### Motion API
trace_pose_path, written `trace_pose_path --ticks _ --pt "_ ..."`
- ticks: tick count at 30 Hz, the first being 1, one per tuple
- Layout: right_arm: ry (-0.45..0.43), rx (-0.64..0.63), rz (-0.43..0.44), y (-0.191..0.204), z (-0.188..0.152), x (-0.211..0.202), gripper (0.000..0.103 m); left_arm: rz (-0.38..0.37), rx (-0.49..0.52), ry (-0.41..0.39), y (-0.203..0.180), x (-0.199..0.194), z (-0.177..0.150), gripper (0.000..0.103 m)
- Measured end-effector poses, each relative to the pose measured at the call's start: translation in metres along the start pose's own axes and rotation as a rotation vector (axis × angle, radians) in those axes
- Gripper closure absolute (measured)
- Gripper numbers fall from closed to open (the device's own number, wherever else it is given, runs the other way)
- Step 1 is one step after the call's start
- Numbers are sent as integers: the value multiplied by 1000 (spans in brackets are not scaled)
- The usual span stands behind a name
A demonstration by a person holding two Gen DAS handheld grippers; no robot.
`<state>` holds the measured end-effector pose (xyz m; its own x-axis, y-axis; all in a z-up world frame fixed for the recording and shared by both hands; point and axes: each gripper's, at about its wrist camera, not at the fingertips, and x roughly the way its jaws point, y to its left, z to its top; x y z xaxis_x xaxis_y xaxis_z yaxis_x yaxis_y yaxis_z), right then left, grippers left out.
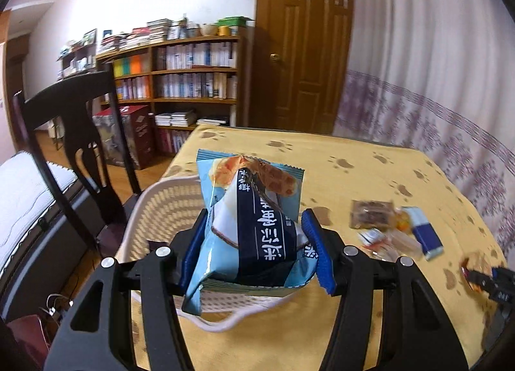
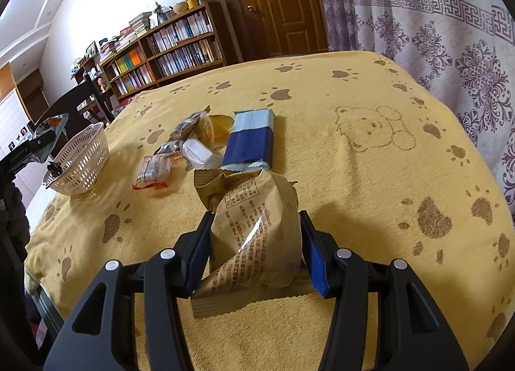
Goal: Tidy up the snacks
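a yellow paw-print cloth [image 2: 370, 177] covers the table. at ten o'clock, a dark wooden chair [image 1: 74, 132]; bookshelves [image 1: 190, 74] at eleven, a brown door [image 1: 309, 42] at twelve, patterned curtains [image 1: 434, 81] at two.

A glossy, crinkled light-blue foil packet [image 1: 254, 226] was held between matt blue rubbery pads [image 1: 317, 255]. A tan packet [image 2: 257, 226] of shiny film was seen over the rough, towel-like yellow cloth [image 2: 354, 177]. The perforated white basket [image 2: 80, 158] looked like smooth plastic; the door [image 1: 305, 42] was of varnished wood.
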<state>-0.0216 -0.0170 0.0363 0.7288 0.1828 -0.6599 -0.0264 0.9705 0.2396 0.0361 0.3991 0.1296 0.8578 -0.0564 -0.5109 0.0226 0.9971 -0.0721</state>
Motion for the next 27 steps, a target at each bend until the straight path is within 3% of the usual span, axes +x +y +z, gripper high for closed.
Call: trace_pose_path --ticks 3,5,6,7,19,27 --pt "9 -4 1 3 -2 2 51 30 -40 -8 15 5 3 41" --pt "11 -5 1 4 -3 3 51 35 -81 -6 23 10 3 25" --pt "11 -5 0 5 -3 3 51 32 -96 -7 25 10 2 12" --pt "11 -5 0 5 -3 3 51 27 -117 -13 29 10 2 9" --pt "3 -10 24 21 -3 -2 51 104 -69 -56 23 -5 2 4" --pt "-32 -45 36 46 2 -11 51 104 -8 -85 15 -24 8 3"
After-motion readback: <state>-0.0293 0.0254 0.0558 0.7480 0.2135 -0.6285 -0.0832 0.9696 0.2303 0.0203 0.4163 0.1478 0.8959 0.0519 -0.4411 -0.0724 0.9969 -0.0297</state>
